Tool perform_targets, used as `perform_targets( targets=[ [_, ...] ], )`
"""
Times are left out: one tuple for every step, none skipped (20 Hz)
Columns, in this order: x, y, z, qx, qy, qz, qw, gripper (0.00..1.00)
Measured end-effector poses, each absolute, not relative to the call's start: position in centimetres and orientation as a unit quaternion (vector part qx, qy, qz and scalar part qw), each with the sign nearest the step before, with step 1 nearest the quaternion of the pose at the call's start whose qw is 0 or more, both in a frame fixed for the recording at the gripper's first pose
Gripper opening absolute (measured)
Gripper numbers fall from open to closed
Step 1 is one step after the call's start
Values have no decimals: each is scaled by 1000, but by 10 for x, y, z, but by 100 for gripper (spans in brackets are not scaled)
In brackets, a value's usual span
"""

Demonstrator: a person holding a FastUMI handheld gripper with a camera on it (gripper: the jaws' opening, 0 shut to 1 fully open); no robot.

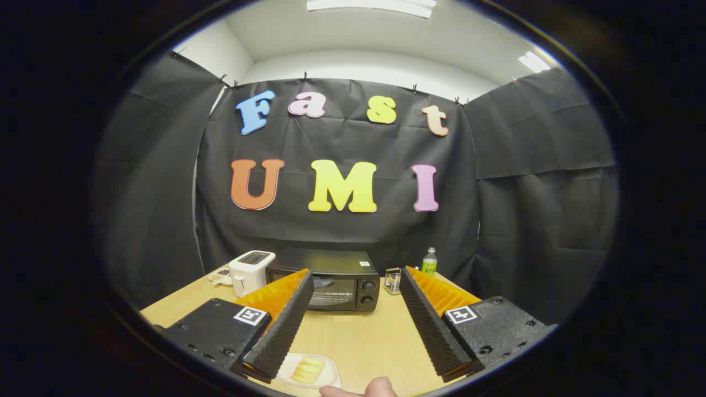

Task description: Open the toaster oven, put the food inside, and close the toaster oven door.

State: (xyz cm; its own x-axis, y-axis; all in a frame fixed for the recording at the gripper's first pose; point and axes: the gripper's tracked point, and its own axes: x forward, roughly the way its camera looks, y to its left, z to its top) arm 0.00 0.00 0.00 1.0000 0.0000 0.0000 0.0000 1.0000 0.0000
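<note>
One relation that matters: toaster oven (331, 278) sits straight ahead of the gripper (356, 281), beyond the fingertips, at the far side of the table (358, 336); its front faces the fingers.
Fingers: spread wide apart, nothing between them but bare tabletop, holding nothing.
Oven door: looks closed; glass front partly hidden behind the left finger, two knobs (367, 292) visible on its right end.
Oven long axis: runs crosswise to the fingers' line, so the door edge lies across the approach.
Food: pale yellow pieces (307, 369) on a small white plate (325, 380), near the base of the left finger, well short of the oven.
Hand: a fingertip (375, 389) shows just beside the plate, under the gripper.
Step in hand (judgement): task at its start, door first, food untouched.
Next move (judgement): go forward and slightly left to the door's top edge, then pull down and back.
Neighbours: white toaster (251, 270) just left of the oven, small metal grater-like item (392, 280) just right, green bottle (429, 262) behind that.
Obstruction: path over the table looks free; plate lies where a dropped door swing won't reach, I'd guess.
Risk (judgement): light oven may slide on the pull.
</note>
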Motion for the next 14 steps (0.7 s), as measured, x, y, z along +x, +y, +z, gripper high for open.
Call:
perform_targets(
  targets=[
    [-1,1,0,-1,1,1,1000,100],
    [-1,1,0,-1,1,2,1000,100],
    [-1,1,-1,-2,0,1,1000,100],
    [-2,0,0,-3,-1,0,1000,100],
    [-2,0,-1,-4,-1,0,1000,100],
    [-2,1,-1,-3,-2,0,1000,100],
    [-2,1,-3,-2,-1,0,1000,100],
    [-1,2,-4,-3,1,1,1000,100],
    [0,2,-6,-2,3,1,1000,100],
    [0,3,-7,-2,3,2,1000,100],
    [1,4,-9,-2,5,3,1000,100],
    [1,5,-10,-2,6,5,1000,100],
    [3,7,-12,-2,8,6,1000,100],
    [3,8,-13,-2,10,8,1000,100]
  ],
)
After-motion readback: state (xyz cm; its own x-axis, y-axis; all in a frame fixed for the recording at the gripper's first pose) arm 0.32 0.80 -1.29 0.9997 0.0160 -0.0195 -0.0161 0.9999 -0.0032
